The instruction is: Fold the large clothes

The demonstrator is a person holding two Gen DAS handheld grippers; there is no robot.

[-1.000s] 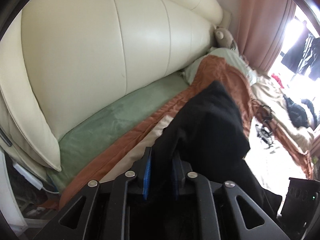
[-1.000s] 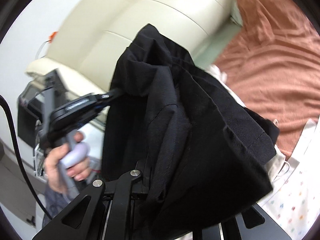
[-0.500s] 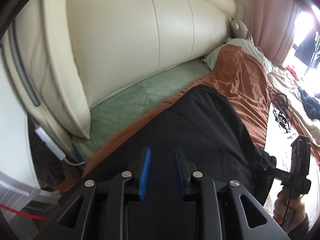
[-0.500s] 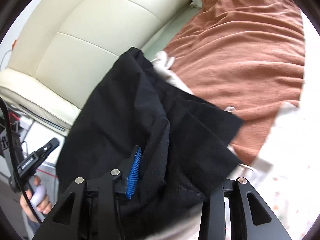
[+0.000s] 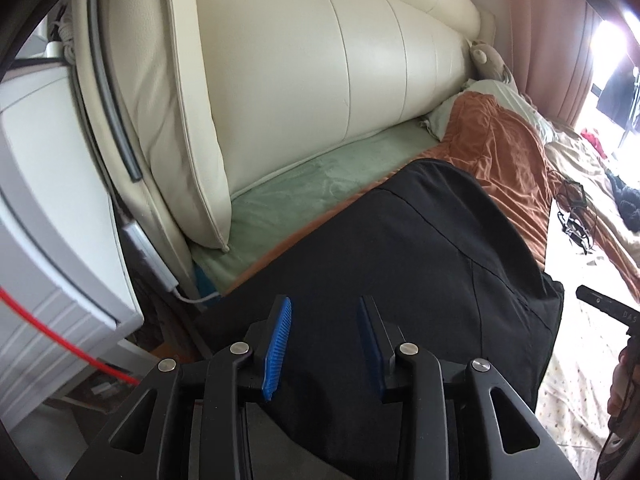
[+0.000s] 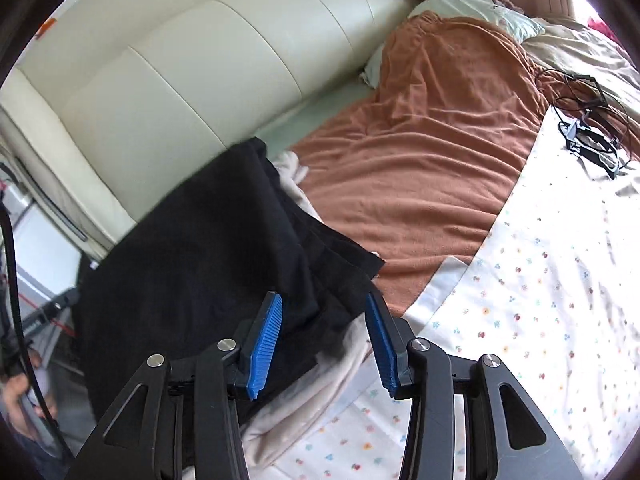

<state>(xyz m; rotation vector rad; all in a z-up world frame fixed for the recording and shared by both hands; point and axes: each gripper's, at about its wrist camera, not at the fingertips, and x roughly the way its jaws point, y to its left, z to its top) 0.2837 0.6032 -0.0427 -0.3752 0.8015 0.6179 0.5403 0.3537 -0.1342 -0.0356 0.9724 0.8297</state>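
Note:
A large black garment (image 5: 420,264) lies folded on the bed, over the orange blanket's near end; it also shows in the right wrist view (image 6: 208,248). My left gripper (image 5: 324,312) is open and empty just above the garment's near edge. My right gripper (image 6: 324,308) is open and empty over the garment's right edge, where layered black hems meet a pale cloth (image 6: 320,392). The right gripper's body (image 5: 608,308) shows at the right edge of the left wrist view.
A cream padded headboard (image 5: 320,80) runs along the far side. An orange blanket (image 6: 432,152) and a floral sheet (image 6: 540,300) cover the bed. Cables and a small device (image 6: 588,136) lie far right. A white cabinet (image 5: 48,220) stands left of the bed.
Both grippers held the black garment up a second ago. It has since been laid down on the bed, and both grippers have opened and let go of it.

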